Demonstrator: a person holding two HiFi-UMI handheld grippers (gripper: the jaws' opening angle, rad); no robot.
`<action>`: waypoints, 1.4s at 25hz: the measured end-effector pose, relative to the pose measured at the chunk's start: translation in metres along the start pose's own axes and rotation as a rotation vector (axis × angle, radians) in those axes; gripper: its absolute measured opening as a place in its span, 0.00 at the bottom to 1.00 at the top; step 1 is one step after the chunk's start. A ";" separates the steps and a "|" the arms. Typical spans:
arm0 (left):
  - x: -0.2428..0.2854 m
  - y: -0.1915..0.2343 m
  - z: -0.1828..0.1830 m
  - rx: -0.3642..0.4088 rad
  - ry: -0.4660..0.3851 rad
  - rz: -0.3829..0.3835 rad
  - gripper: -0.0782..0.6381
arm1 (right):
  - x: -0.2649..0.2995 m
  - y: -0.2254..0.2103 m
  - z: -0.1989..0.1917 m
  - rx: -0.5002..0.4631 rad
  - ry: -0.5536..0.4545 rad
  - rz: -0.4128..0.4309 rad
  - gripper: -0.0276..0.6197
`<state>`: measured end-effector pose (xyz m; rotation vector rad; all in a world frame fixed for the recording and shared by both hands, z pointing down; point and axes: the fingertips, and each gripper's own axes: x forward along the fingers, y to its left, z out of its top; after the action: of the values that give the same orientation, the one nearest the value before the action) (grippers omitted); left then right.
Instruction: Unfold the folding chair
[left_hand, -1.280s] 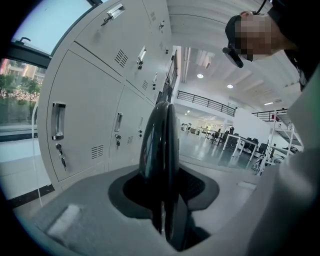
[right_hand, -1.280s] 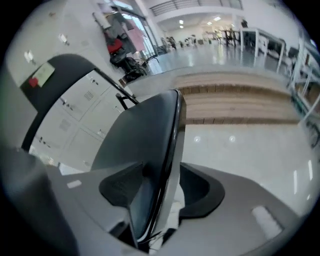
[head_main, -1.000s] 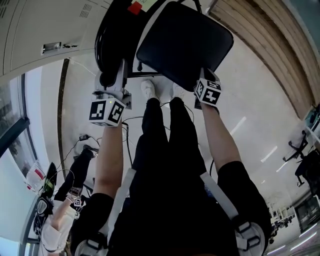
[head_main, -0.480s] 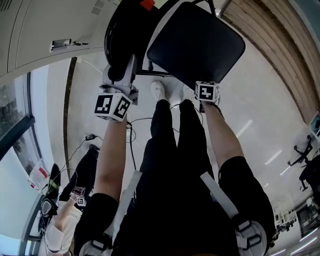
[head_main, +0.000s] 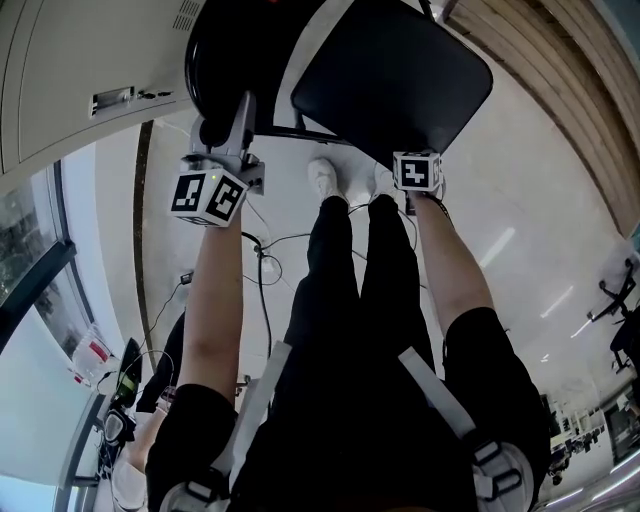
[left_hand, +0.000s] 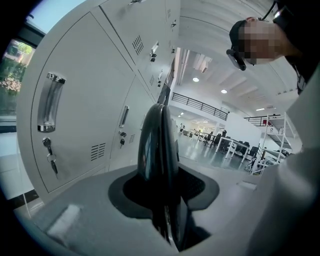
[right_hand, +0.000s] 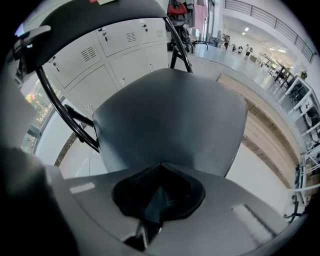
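Note:
The black folding chair stands in front of me, its seat (head_main: 395, 75) swung out from the backrest (head_main: 225, 60). My left gripper (head_main: 236, 118) is shut on the backrest's top edge, which shows as a dark curved blade (left_hand: 157, 145) between the jaws in the left gripper view. My right gripper (head_main: 405, 158) points steeply down at the seat's near edge. Its jaws are shut with nothing between them, and the seat (right_hand: 175, 115) fills the right gripper view just beyond the tips. The black frame tube (right_hand: 60, 115) runs along the seat's left side.
Grey lockers (head_main: 90, 60) stand just behind and left of the chair. Cables (head_main: 260, 260) trail over the floor by my shoes (head_main: 325, 180). Another person (head_main: 140, 400) is low at the left. A wood-plank strip (head_main: 560, 90) runs along the right.
My right gripper has sunk at the seat's near edge and tipped further downward. The left gripper has shifted a little with the backrest in it.

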<state>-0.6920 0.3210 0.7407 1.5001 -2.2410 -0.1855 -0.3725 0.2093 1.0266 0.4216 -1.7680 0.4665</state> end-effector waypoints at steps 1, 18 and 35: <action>0.001 0.003 -0.001 0.001 -0.001 -0.003 0.31 | 0.001 0.001 0.000 -0.006 0.007 -0.005 0.05; 0.001 0.025 0.009 -0.025 -0.020 0.052 0.38 | -0.021 -0.004 0.025 -0.006 -0.045 -0.023 0.05; -0.041 -0.040 0.135 0.012 -0.062 0.063 0.31 | -0.291 0.031 0.219 0.008 -0.625 0.076 0.05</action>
<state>-0.7027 0.3248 0.5946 1.4467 -2.3389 -0.2022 -0.5010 0.1335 0.6927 0.5463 -2.3918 0.4210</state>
